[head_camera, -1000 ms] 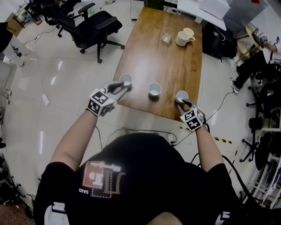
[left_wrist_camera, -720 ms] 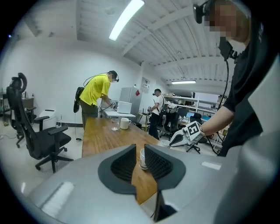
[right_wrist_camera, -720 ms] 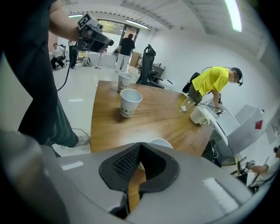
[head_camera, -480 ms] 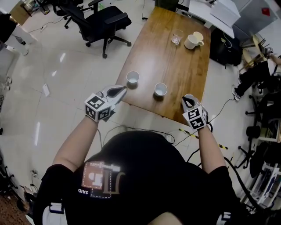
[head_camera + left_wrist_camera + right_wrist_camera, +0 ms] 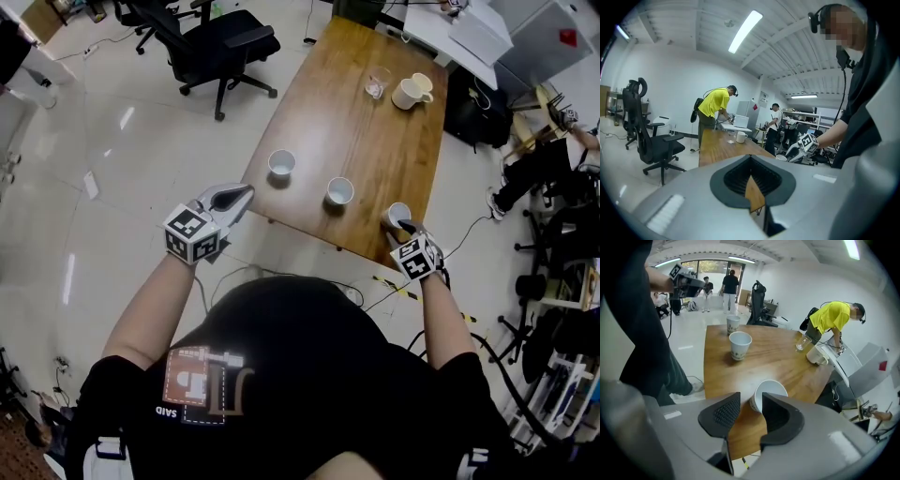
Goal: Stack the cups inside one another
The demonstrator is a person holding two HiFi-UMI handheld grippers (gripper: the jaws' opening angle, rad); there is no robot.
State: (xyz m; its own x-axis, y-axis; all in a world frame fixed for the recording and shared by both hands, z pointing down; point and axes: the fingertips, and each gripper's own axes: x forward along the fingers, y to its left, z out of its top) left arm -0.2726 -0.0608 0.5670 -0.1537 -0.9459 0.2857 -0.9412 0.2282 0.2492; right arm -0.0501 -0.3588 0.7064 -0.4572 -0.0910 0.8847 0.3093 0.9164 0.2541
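Note:
Three white paper cups stand apart along the near edge of the wooden table (image 5: pixel 337 122): the left cup (image 5: pixel 281 163), the middle cup (image 5: pixel 339 191) and the right cup (image 5: pixel 398 215). My left gripper (image 5: pixel 244 194) hangs off the table's near-left corner, well short of the left cup. Its jaws are shut with nothing in them (image 5: pixel 751 161). My right gripper (image 5: pixel 404 228) points down at the right cup (image 5: pixel 771 390). Its jaws have just been opening and stand wide (image 5: pixel 749 401). The cup sits at the fingertips, hard against the right-hand finger (image 5: pixel 780 416), and the pads do not press it.
A cream mug (image 5: pixel 412 91) and a clear glass (image 5: pixel 378 82) stand at the table's far end. A black office chair (image 5: pixel 211 42) stands on the floor to the left. A person in a yellow shirt (image 5: pixel 715 105) works at the far end, and others stand behind.
My left gripper let go of the left cup, shut, and drew back off the table's corner. My right gripper stayed by the right cup, shut, then opened again.

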